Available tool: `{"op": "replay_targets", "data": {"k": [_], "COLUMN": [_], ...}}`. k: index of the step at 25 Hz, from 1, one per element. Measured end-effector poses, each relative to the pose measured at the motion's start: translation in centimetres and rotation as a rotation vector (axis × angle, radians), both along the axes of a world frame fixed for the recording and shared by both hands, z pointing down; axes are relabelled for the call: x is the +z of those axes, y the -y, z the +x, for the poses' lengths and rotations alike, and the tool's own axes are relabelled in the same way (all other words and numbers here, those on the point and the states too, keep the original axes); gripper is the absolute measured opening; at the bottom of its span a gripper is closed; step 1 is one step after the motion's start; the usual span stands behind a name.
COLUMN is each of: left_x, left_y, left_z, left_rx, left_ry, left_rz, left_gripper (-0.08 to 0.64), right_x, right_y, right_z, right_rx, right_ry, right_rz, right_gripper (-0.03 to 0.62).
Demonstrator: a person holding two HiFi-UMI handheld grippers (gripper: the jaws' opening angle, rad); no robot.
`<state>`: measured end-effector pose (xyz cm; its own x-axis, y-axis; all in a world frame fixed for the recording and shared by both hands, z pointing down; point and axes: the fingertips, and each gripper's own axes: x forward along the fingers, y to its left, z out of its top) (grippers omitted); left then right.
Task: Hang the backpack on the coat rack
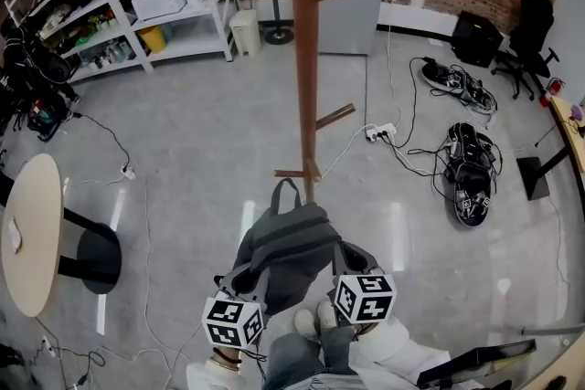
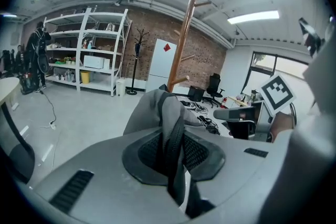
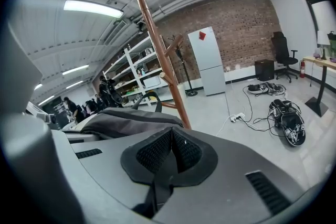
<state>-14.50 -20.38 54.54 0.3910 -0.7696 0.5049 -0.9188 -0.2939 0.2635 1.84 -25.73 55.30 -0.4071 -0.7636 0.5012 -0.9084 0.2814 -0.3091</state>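
Straps of the grey fabric backpack [image 1: 285, 251] are what I'm gripping. The left gripper [image 2: 173, 152] has its fingers clenched on one dark webbing strap [image 2: 175, 139], and the right gripper [image 3: 170, 157] is pinched on another. The bag's body hangs just ahead of both sets of fingers. Its top loop [image 1: 285, 192] is near the tall brown wooden coat rack pole [image 1: 304, 59] beyond them and is not on any peg.

backpack [image 1: 285, 249] — before coat rack [image 1: 304, 59]
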Motion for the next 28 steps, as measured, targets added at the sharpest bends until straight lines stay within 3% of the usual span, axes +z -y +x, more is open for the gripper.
{"op": "replay_targets", "data": {"k": [17, 28], "left_x": [1.8, 3.4], "left_y": [3.8, 5.9], "left_z": [-2.6, -4.4], "left_rx": [0.024, 0.021], "left_ry": [-0.003, -0.078], "left_rz": [0.011, -0.029], "left_gripper": [0.043, 0.043], "right_x": [4.8, 6.9], "right_y": [0.0, -0.9], "right_z": [-0.8, -2.5], "right_rx": [0.016, -0.001], "right_ry": [-0.004, -0.012], "right_rz": [-0.097, -0.156], "right_gripper": [0.012, 0.012]}}
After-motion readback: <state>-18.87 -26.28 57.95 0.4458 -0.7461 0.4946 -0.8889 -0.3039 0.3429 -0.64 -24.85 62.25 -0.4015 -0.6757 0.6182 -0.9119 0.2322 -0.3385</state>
